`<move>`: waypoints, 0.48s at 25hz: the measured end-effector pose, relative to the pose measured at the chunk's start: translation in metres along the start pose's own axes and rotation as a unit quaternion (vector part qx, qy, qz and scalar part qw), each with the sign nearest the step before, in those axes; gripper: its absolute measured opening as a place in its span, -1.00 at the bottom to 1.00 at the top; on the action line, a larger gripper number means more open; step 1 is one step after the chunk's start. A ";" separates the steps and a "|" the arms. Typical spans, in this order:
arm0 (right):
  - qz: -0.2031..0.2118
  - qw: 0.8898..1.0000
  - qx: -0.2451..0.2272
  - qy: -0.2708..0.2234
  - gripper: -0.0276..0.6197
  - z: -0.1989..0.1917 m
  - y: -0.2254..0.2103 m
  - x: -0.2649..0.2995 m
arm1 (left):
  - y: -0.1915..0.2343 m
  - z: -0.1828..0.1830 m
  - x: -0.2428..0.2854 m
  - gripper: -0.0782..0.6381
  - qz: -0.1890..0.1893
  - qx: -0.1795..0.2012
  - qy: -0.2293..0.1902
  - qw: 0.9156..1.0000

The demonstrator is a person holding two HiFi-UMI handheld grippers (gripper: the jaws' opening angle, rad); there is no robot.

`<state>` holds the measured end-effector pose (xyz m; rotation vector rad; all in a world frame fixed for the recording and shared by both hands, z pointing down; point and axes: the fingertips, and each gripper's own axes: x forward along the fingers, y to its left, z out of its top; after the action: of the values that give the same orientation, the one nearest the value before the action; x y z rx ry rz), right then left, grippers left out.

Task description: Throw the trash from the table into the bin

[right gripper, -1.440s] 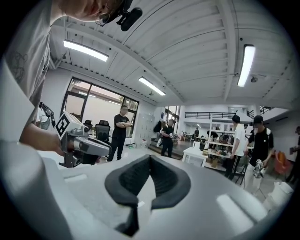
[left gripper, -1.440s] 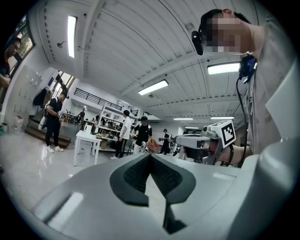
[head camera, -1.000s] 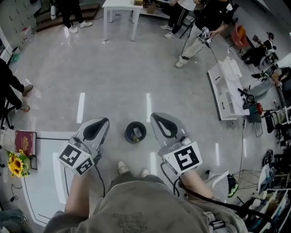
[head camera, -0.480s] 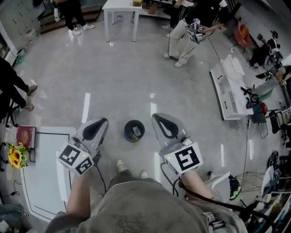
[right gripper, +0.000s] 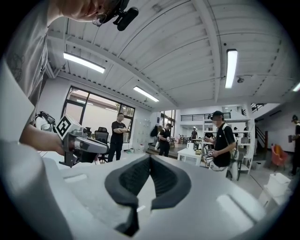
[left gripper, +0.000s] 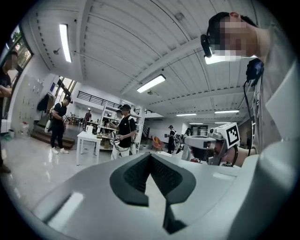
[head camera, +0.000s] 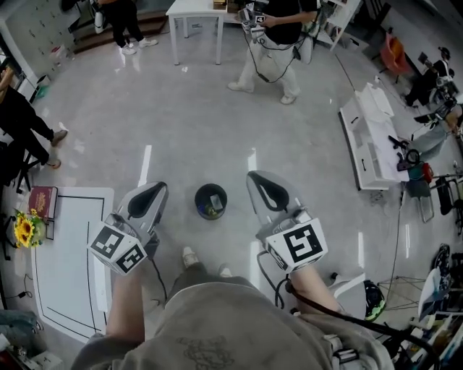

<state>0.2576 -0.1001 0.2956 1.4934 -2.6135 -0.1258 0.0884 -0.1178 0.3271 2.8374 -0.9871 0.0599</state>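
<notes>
A small dark round bin (head camera: 210, 201) stands on the grey floor with bits of trash in it, just ahead of my feet. My left gripper (head camera: 153, 189) hangs to the left of the bin and my right gripper (head camera: 257, 179) to its right, both pointing forward and level. In the left gripper view the left gripper's (left gripper: 151, 157) jaws are pressed together with nothing between them. The right gripper's (right gripper: 150, 159) jaws are likewise together and empty in the right gripper view. Neither gripper touches the bin.
A white table (head camera: 69, 267) lies at the lower left, with a red book (head camera: 41, 201) and sunflowers (head camera: 24, 231) beside it. A person in black (head camera: 273, 32) walks at the back near a white table (head camera: 195, 10). A cluttered white desk (head camera: 369, 137) lines the right.
Both grippers stay shut and have travelled level across the room. More of the white table at the left shows. The person in black at the back has walked leftward.
</notes>
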 end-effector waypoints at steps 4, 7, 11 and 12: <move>0.003 1.000 0.015 -0.010 -0.91 -0.003 -0.011 -0.023 | -0.023 0.006 -0.005 -0.79 0.025 -0.005 -0.006 1.000; 0.007 1.000 0.017 -0.015 -0.91 -0.006 -0.015 -0.037 | -0.036 0.011 -0.012 -0.79 0.046 -0.005 -0.009 0.999; 0.009 0.999 0.022 -0.023 -0.91 -0.008 -0.020 -0.055 | -0.053 0.015 -0.020 -0.79 0.063 0.004 -0.002 0.998; 0.009 0.999 0.023 -0.024 -0.91 -0.009 -0.021 -0.059 | -0.057 0.015 -0.022 -0.79 0.065 0.004 0.000 0.998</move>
<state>0.3061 -0.0596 0.2972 1.4982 -2.6845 -0.1027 0.1069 -0.0622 0.3038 2.7772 -1.1722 0.0765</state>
